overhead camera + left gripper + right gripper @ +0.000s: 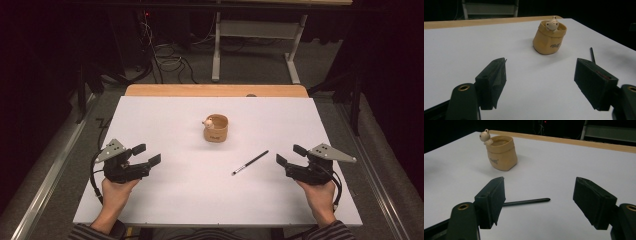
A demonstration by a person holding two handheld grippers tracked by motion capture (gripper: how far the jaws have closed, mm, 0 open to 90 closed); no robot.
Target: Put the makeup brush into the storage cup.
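From the high view, you are working at a white table top with a wooden strip along its far edge; beyond it, grey carpet, loose cables and a pale metal frame are sitting in a dark room. Your left gripper and right gripper are resting near the front corners, jaws apart, nothing between them. A tan cup with a small figure on its rim is standing mid-table; a black pen is lying nearer your right.

The left gripper view is facing the cup across bare white surface.

In the right gripper view, the pen is lying just ahead of the open jaws.
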